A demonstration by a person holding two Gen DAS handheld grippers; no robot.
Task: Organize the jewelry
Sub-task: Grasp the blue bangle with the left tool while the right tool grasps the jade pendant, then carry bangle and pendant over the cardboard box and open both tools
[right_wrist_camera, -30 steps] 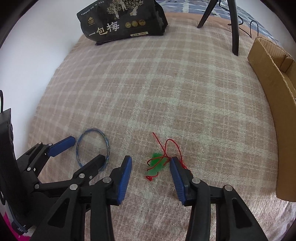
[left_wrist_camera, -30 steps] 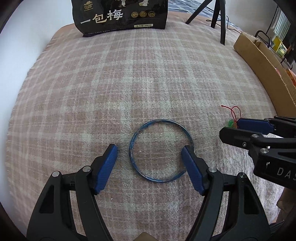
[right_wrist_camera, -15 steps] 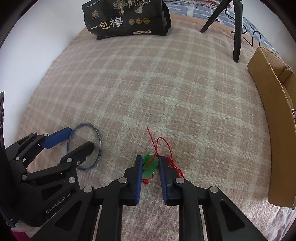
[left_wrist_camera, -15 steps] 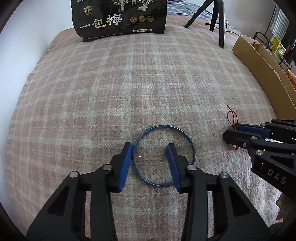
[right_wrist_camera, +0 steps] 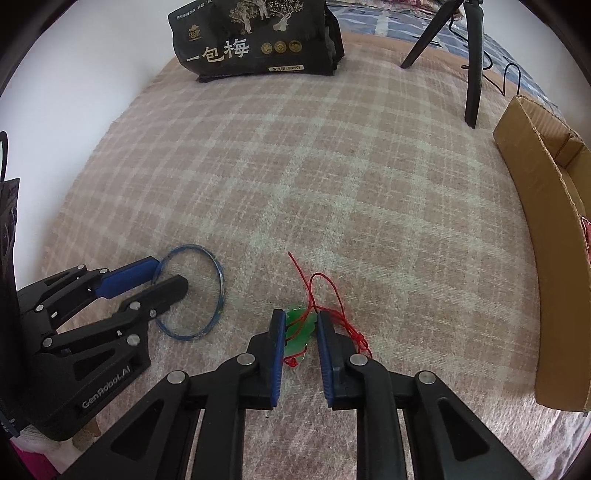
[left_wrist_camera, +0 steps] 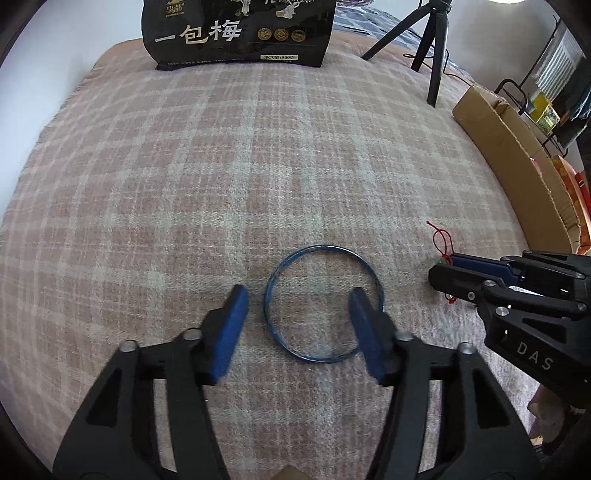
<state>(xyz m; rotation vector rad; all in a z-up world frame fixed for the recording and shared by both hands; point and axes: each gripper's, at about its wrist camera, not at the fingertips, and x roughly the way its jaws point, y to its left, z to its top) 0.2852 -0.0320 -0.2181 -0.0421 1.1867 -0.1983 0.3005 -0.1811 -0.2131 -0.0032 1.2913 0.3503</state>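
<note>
A thin blue bangle (left_wrist_camera: 323, 302) lies flat on the pink plaid blanket (left_wrist_camera: 258, 166). My left gripper (left_wrist_camera: 297, 299) is open; its left finger is outside the ring's left side and its right finger sits over the ring's right part. The bangle also shows in the right wrist view (right_wrist_camera: 192, 293). A green pendant (right_wrist_camera: 301, 326) on a red cord (right_wrist_camera: 321, 291) lies between the fingers of my right gripper (right_wrist_camera: 300, 321), which is shut on it. In the left wrist view only the cord's end (left_wrist_camera: 439, 238) shows beyond the right gripper (left_wrist_camera: 448, 266).
A black snack bag (left_wrist_camera: 236, 33) stands at the blanket's far edge. A tripod leg (left_wrist_camera: 436, 51) stands at the far right. An open cardboard box (right_wrist_camera: 543, 236) runs along the right side. A white wall borders the left.
The left gripper closed partway half a second ago and has opened wider again around the bangle. The right gripper closed onto the green pendant and stays shut on it.
</note>
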